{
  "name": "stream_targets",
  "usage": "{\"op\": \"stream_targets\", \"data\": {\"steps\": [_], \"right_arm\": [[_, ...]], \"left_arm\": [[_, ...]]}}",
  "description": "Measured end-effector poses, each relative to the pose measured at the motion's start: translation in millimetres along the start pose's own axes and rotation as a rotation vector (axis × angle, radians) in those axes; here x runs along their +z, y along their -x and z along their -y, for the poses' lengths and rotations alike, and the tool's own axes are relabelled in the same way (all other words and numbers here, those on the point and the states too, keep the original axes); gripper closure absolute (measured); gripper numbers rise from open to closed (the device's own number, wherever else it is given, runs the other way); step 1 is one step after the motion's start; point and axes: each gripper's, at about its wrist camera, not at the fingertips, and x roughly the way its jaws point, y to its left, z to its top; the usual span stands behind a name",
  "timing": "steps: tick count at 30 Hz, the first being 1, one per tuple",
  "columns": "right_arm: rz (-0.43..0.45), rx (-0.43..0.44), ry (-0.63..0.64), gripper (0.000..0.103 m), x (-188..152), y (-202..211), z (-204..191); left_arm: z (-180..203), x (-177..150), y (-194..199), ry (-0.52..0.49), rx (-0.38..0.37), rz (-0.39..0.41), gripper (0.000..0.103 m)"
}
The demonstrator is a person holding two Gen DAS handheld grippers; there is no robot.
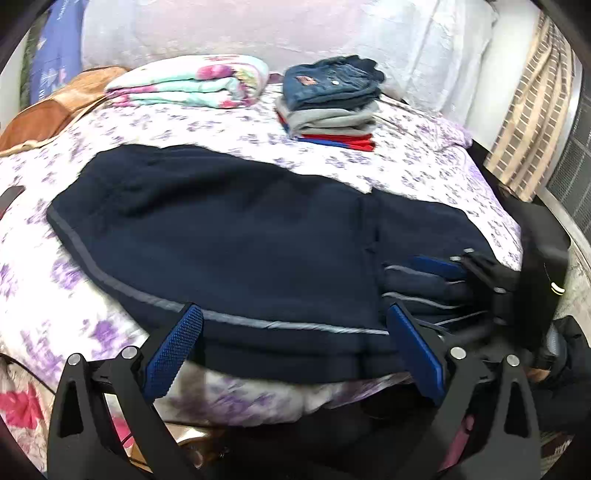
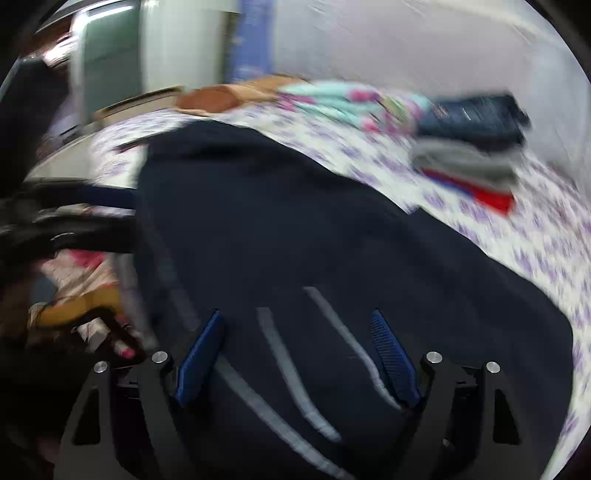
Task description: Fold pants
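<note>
Dark navy pants (image 1: 229, 236) with a grey side stripe lie spread across the bed, folded over on the right. My left gripper (image 1: 291, 317) is open at the pants' near edge, its blue pads on either side of the stripe. My right gripper (image 1: 428, 273) shows in the left wrist view at the folded right end, fingers around the stacked layers there. In the blurred right wrist view the right gripper (image 2: 299, 321) is open over the pants (image 2: 295, 221), with grey stripes lying between its pads.
The bed has a floral purple sheet (image 1: 55, 280). A stack of folded clothes (image 1: 328, 99) and a folded floral blanket (image 1: 192, 81) sit at the back by white pillows (image 1: 258, 29). A brown cushion (image 1: 51, 107) lies back left.
</note>
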Motion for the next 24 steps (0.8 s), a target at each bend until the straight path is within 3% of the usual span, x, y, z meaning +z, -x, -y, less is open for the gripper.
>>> {"op": "stream_targets", "data": {"steps": [2, 5, 6, 10, 12, 14, 15, 16, 21, 23, 24], "right_arm": [[0.083, 0.06, 0.001, 0.022, 6.5, 30.4, 4.0], [0.11, -0.009, -0.003, 0.022, 13.7, 46.6, 12.6], [0.093, -0.038, -0.005, 0.024, 15.5, 43.7, 17.4], [-0.038, -0.068, 0.015, 0.05, 10.1, 13.2, 22.0], [-0.104, -0.037, 0.024, 0.051, 2.2, -5.4, 18.5], [-0.105, -0.021, 0.035, 0.052, -0.4, -9.5, 16.7], [-0.105, -0.007, 0.036, 0.075, -1.9, -8.8, 15.4], [-0.105, 0.015, 0.029, 0.085, -2.1, -6.2, 13.1], [-0.034, 0.089, 0.005, 0.086, 1.6, 27.4, 10.9], [-0.036, 0.106, 0.055, 0.074, 1.4, 30.2, 0.3], [-0.046, 0.089, 0.079, 0.055, 0.0, 26.7, -3.8]], "left_arm": [[-10.1, -2.4, -1.5, 0.028, 0.004, -0.015, 0.005], [-19.2, -2.9, -9.8, 0.066, -0.015, -0.038, 0.005], [-20.0, -2.7, -11.8, 0.071, -0.02, -0.043, 0.005], [-13.2, -4.7, -13.2, 0.057, -0.029, -0.047, 0.005], [-11.3, -6.0, -11.8, 0.055, -0.031, -0.049, 0.005], [-11.9, -7.4, -10.1, 0.061, -0.033, -0.049, 0.005], [-12.9, -8.2, -9.9, 0.065, -0.031, -0.051, 0.005], [-13.8, -8.4, -10.6, 0.069, -0.031, -0.054, 0.005], [-14.5, -8.8, -12.8, 0.072, -0.031, -0.059, 0.005], [-14.8, -8.6, -13.8, 0.074, -0.031, -0.06, 0.005], [-14.8, -8.8, -14.0, 0.075, -0.032, -0.06, 0.005]]}}
